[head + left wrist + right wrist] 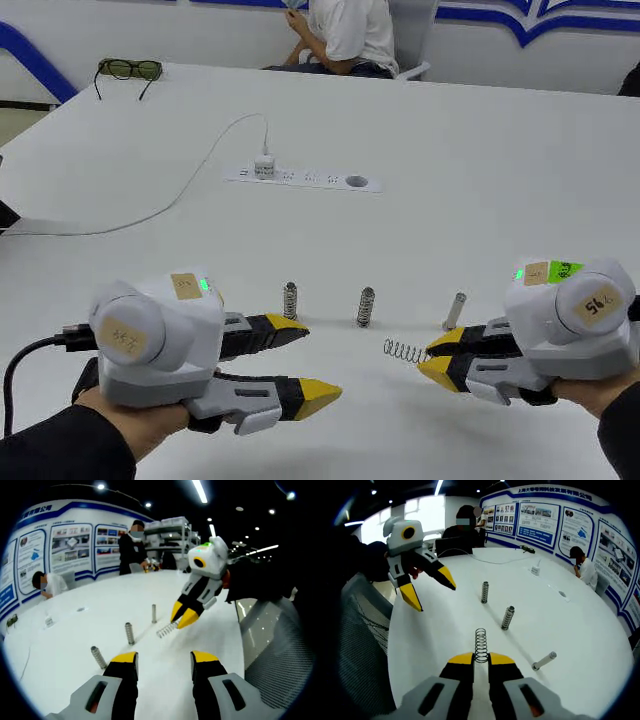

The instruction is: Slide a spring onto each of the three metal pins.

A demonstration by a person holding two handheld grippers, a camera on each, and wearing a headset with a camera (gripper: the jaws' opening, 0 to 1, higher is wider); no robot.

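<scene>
- Head view: the left hand (140, 420) and right hand (590, 390) come in from the bottom corners and hold the grippers low over the white table (480, 200), tips pointing toward each other.
  - The left gripper (305, 358) has its jaws spread wide, with nothing between them.
  - The right gripper (437, 357) is pinched on one end of a loose spring (403, 350), which sticks out sideways toward the left gripper.
  - Three pins stand in a row behind the tips. The left pin (290, 300) and middle pin (366, 306) each wear a spring, and the bare pin (455, 311) stands near the right gripper.
- Left gripper view: its own yellow tips (164, 657) stand apart. The right gripper (182, 616) slants down from the upper right with the loose spring (166, 628) at its tips, near the foot of the bare pin (154, 613).
- Right gripper view: its own tips (481, 660) clamp the loose spring (481, 645), which points straight ahead. The left gripper (435, 595) hangs at the upper left with its jaws splayed, and the bare pin (543, 661) is off to the right.
</scene>
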